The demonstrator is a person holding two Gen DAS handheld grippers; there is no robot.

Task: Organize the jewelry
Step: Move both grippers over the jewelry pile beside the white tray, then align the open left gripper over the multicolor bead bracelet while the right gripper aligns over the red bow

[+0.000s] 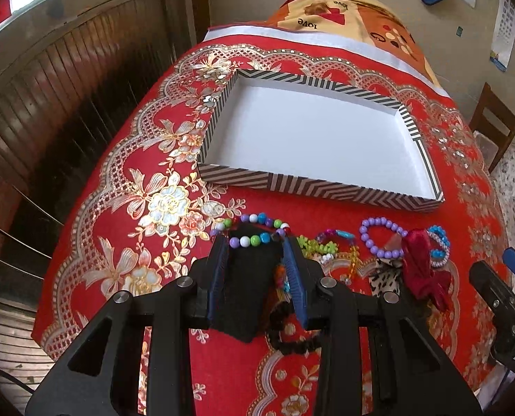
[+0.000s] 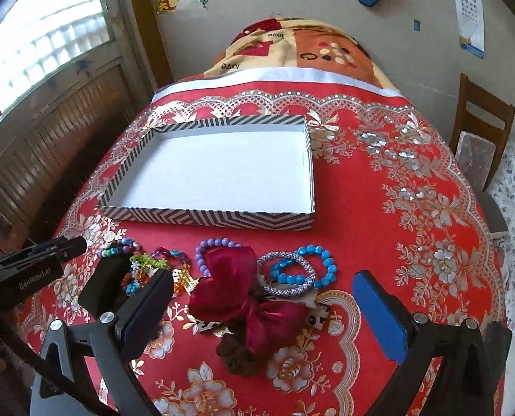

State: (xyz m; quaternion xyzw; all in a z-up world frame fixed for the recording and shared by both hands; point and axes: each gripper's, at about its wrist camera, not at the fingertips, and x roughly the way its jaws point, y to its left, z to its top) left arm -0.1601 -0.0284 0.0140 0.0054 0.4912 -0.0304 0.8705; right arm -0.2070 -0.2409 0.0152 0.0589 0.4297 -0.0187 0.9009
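Observation:
A striped shallow box [image 1: 285,183] with a white, empty inside lies on the red cloth; it also shows in the right wrist view [image 2: 174,220]. My left gripper [image 1: 255,242] is shut on a black block [image 1: 245,284] that carries a multicoloured bead bracelet [image 1: 254,230]; it shows at the left of the right wrist view [image 2: 105,277]. My right gripper [image 2: 262,287] is open above a dark red bow [image 2: 243,291]. In front of the box lie a purple bead bracelet [image 2: 205,249], a blue bead bracelet [image 2: 321,267] and a woven blue-white bangle [image 2: 288,274].
The table wears a red flowered cloth [image 2: 378,208]. A brown scrunchie [image 2: 236,357] lies under the bow. Green, yellow and orange bead pieces [image 1: 318,248] lie by the left gripper. A wooden chair [image 2: 479,131] stands at the right, wooden panelling [image 1: 67,104] at the left.

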